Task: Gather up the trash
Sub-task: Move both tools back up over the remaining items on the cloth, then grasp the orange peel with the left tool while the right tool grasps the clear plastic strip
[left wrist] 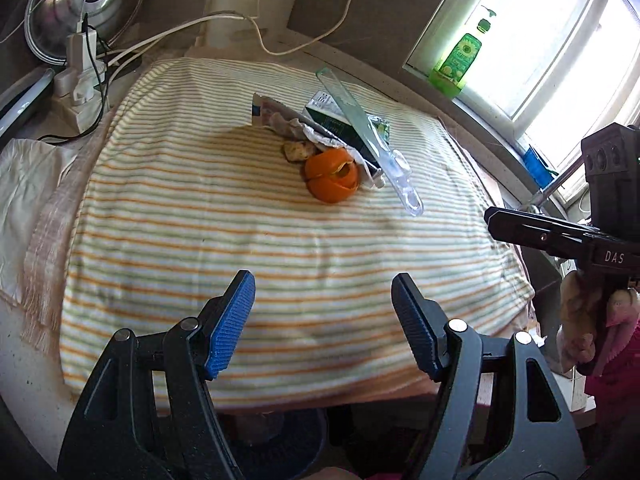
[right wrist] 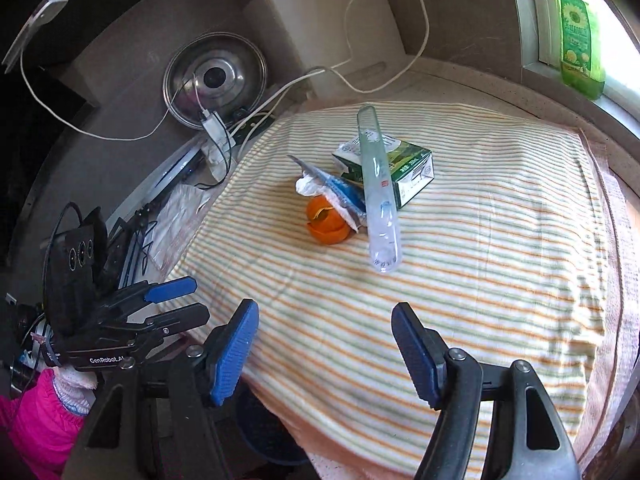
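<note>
A striped cloth (left wrist: 280,248) in orange, green and cream covers the table, soft and slightly rumpled. Near its middle sits 1 small heap of trash. The biggest piece is a green-and-white carton (right wrist: 404,168), boxy with crisp edges. Across it leans a clear plastic tube (right wrist: 378,196), long, smooth and rounded at the end, its low tip resting on the cloth. Beneath lie a crumpled white tissue (right wrist: 310,186) and a torn blue wrapper (right wrist: 340,194), then a curled orange peel (left wrist: 332,178), glossy and springy, with a smaller pale scrap (left wrist: 296,151) just beside it.

The left gripper (left wrist: 323,320) hovers over the near edge of the cloth with its jaws spread wide and nothing between them; the right gripper (right wrist: 325,344) is likewise agape and empty, well apart from the heap.

Probably nothing is collected yet. A sound start is the tube — it lies on top, and lifting it first frees the rest. It looks slippery, so pinch across its middle, squarely, with the ribbed blue pads (right wrist: 234,354).
</note>
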`<state>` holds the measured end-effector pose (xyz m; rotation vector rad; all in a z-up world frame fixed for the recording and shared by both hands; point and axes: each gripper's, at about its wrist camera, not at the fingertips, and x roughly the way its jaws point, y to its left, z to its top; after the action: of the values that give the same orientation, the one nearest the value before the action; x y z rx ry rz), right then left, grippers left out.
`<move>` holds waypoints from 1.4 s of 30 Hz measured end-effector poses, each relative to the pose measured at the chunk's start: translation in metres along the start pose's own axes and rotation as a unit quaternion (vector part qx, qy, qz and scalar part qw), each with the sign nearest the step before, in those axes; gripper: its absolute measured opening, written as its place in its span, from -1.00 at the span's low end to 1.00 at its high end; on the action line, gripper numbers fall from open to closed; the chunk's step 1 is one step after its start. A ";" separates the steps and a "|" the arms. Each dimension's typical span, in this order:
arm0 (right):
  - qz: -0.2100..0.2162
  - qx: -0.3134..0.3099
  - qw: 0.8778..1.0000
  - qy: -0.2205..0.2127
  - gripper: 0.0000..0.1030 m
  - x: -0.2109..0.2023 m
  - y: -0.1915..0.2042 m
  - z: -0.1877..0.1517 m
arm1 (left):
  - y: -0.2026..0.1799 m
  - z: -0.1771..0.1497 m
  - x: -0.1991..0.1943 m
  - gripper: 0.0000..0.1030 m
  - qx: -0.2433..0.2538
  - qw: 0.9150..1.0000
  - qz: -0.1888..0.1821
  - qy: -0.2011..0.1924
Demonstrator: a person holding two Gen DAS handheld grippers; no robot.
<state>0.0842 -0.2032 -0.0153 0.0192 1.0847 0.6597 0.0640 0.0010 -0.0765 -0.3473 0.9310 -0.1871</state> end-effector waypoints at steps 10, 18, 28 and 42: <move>0.034 0.026 0.998 0.039 0.23 0.044 -0.041 0.037 | -0.009 0.048 0.056 0.41 -0.009 1.000 -0.004 0.009; 0.045 0.038 0.997 0.056 0.05 0.066 -0.056 0.048 | -0.002 0.066 0.092 0.24 -0.001 1.000 0.003 0.030; 0.051 0.036 0.996 0.071 0.03 0.080 -0.060 0.054 | 0.002 0.074 0.119 0.03 -0.003 0.999 -0.011 0.052; 0.059 0.048 0.993 0.086 -0.47 0.105 -0.064 0.062 | 0.008 0.073 0.110 -0.16 -0.001 0.999 -0.014 0.046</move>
<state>0.1971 -0.1841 -0.0912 0.1115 1.2872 0.7252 0.1877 -0.0098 -0.1224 -0.3551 1.0179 -0.2293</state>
